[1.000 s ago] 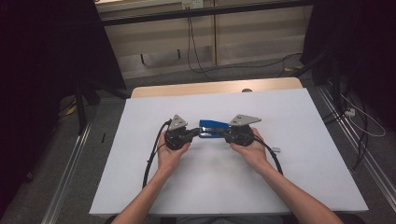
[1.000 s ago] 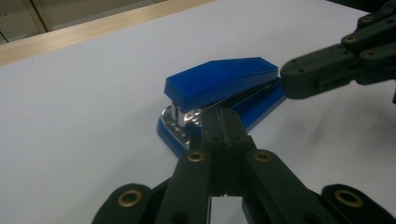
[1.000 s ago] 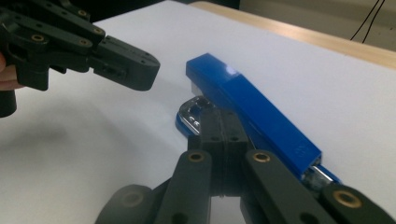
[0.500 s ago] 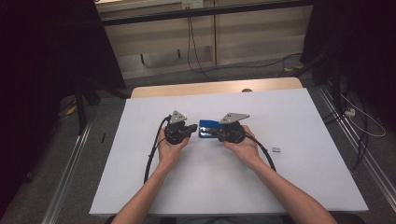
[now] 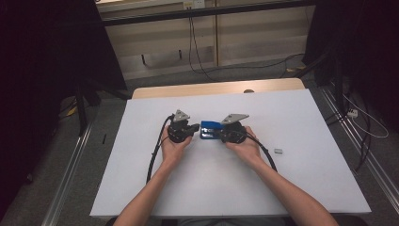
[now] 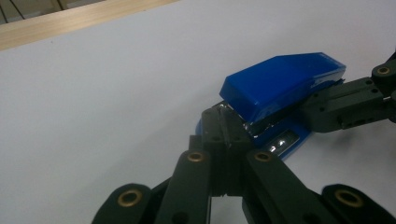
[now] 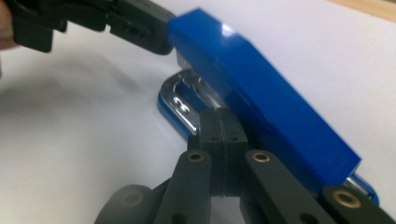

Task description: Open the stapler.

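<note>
A blue stapler point(image 5: 211, 130) is seen lying near the middle of a white table point(image 5: 301, 188), caught between two hand-held grippers. Its long axis is laid across the table, running left to right in the high view, from one gripper to the other. Seen from the left gripper view, the stapler's point(image 6: 280, 88) blue top is raised off its base at the near end, with the bright metal of the inner rail exposed beneath it; the mouth is thus turned toward the left gripper and the hinged end toward the right. In the right gripper view the blue top point(image 7: 261, 102) is shown slanting from upper left to lower right, the chrome front of the base point(image 7: 184, 100) gleaming below it.

The left gripper point(image 5: 194, 128) is held at the stapler's left end. Its jaws are closed together, tips pressed flat against each other, and are set against the front edge of the stapler beneath the raised top point(image 6: 223, 126); whether anything is pinched between them cannot be told. The right gripper point(image 5: 219, 133) is held at the stapler's right end, its jaws likewise closed tight point(image 7: 222, 123), the tips resting against the side of the stapler beside the metal rail.

A small grey object point(image 5: 278, 151) is left lying on the table well to the right of the person's right hand point(image 5: 244, 146).
</note>
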A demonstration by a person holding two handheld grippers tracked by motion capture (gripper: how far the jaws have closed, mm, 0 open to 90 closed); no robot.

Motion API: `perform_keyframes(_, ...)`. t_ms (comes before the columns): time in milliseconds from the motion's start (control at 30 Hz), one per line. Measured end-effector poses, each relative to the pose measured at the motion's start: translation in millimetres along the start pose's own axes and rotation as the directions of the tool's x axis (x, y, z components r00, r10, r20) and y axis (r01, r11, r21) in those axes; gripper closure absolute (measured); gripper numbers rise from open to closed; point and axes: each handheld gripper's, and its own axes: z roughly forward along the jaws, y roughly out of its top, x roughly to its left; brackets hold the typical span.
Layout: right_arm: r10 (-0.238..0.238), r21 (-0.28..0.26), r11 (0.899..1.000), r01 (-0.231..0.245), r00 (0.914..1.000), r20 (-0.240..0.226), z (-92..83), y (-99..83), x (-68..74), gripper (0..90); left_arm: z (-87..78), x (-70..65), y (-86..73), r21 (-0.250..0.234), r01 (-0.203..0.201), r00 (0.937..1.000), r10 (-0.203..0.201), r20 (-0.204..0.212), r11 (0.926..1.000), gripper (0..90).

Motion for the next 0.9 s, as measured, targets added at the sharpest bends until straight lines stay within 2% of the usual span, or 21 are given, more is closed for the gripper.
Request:
perform_keyframes(367,0.009,0.008,1.0,-0.009,0.9999,-0.006,2.5,-1.4,0.6,90.0,8.6,3.2,-6.1,0.038,-0.053,0.9986,0.053,0.005,0.9979,90.0)
perform_keyframes(400,0.01,0.007,1.0,-0.01,0.9999,-0.005,2.5,-1.5,0.5,90.0,9.0,2.4,-6.1,0.033,-0.05,0.9987,0.05,0.005,0.9982,90.0)
perform_keyframes(467,0.019,0.004,1.0,-0.019,0.9998,-0.006,2.4,-1.9,-0.1,90.0,7.7,0.1,-4.0,0.037,-0.075,0.9972,0.075,-0.003,0.9965,90.0)
perform_keyframes(600,0.014,0.006,1.0,-0.014,0.9999,-0.002,2.6,-1.6,0.0,90.0,8.1,0.5,-4.3,0.029,-0.072,0.9974,0.072,-0.001,0.997,90.0)
perform_keyframes(633,0.012,0.007,1.0,-0.012,0.9999,0.0,2.5,-1.4,0.3,90.0,7.0,-0.9,-3.5,0.028,-0.077,0.9969,0.077,-0.012,0.9967,90.0)
perform_keyframes(733,0.013,-0.002,1.0,-0.013,0.9999,0.01,3.7,-1.8,0.7,90.0,3.6,-3.8,0.3,-0.001,-0.074,0.997,0.074,-0.02,0.9972,90.0)
perform_keyframes(900,0.017,-0.006,1.0,-0.017,0.9998,0.01,4.7,-1.6,1.0,90.0,3.7,-3.3,-0.5,0.009,-0.095,0.9953,0.095,-0.019,0.9955,90.0)
